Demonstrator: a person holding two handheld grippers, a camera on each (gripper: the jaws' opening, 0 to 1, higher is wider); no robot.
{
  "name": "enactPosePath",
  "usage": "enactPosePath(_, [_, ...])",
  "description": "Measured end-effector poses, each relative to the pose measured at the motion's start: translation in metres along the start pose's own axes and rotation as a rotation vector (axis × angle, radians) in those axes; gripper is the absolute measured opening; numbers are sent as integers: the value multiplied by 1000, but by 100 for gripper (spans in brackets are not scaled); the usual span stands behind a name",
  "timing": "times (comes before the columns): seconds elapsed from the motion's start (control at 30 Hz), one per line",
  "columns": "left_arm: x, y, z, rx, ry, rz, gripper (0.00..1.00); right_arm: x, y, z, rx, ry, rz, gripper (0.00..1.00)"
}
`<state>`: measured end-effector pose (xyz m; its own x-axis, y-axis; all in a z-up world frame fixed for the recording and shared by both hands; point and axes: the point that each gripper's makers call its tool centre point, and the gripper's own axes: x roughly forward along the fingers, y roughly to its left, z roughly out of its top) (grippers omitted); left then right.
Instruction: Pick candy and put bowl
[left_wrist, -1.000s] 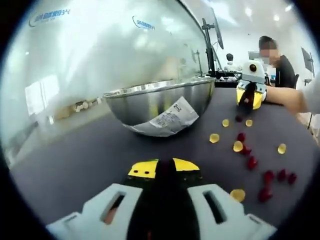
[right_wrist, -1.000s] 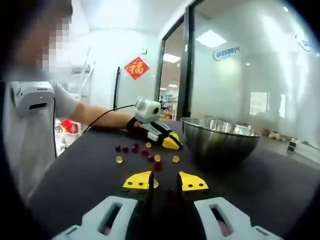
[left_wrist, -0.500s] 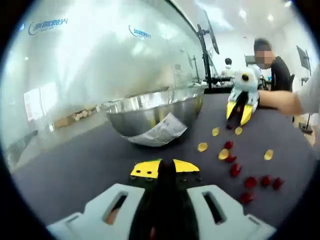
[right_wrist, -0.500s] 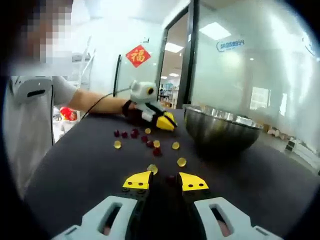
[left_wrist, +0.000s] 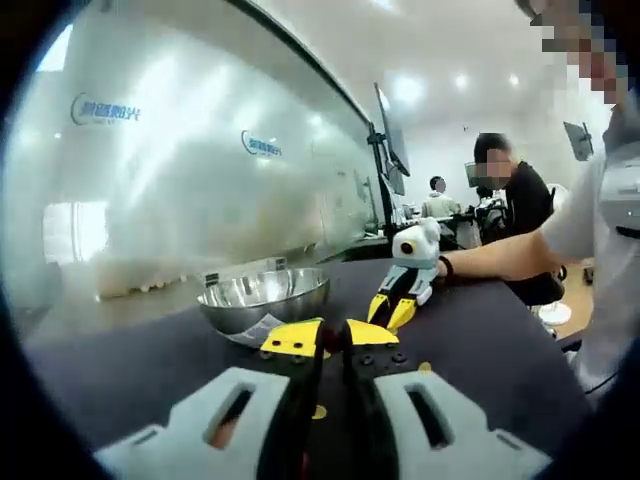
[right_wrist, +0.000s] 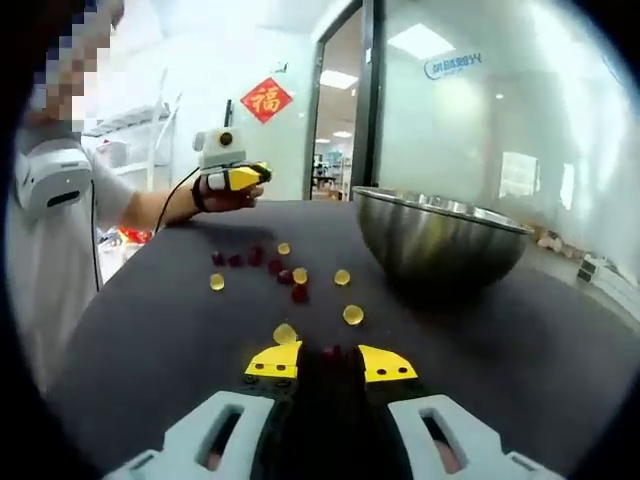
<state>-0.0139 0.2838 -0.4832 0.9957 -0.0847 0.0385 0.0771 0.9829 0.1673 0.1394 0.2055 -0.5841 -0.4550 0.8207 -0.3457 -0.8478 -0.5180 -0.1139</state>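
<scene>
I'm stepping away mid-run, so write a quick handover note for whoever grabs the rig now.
Left hand-held gripper: raised above the table, jaws together; whether it holds a candy is unclear.
Right hand-held gripper: low over the table, a dark red candy between its tips; grip not confirmed.
Yellow and red candies lie scattered beside the steel bowl.
Bowl contents are not visible.
Left: move the loose candies into the bowl.

A dark table (right_wrist: 150, 330) spans the lower half of the right gripper view. A steel bowl (right_wrist: 440, 245) sits on it at centre right. Yellow candies (right_wrist: 352, 314) and red candies (right_wrist: 299, 293) lie scattered left of the bowl, around the frame's centre.
</scene>
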Motion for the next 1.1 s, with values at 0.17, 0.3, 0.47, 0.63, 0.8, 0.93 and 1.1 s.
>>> enactPosePath(0.17, [1,-12,-4,71,14,-40,1,-1,3,1,-39,-5,10,4])
enactPosePath(0.3, [0,-14,-5,123,24,-47,1,-3,2,1,-48,-8,4,4])
enactPosePath(0.47, [-5,-16,3,154,4,-52,1,-10,-4,21,-133,-81,-62,3])
enactPosePath(0.63, [-7,-19,11,217,-16,-49,1,-28,-40,87,-205,-212,-203,3])
enactPosePath(0.8, [-9,-22,18,230,-39,-49,1,-8,-72,127,-207,-258,-231,4])
enactPosePath(0.93, [-10,-20,17,224,-35,-39,1,13,-102,138,-78,-316,-290,4])
enactPosePath(1.1, [-7,-9,13,80,-38,-25,1,31,-115,119,-81,-247,-307,8])
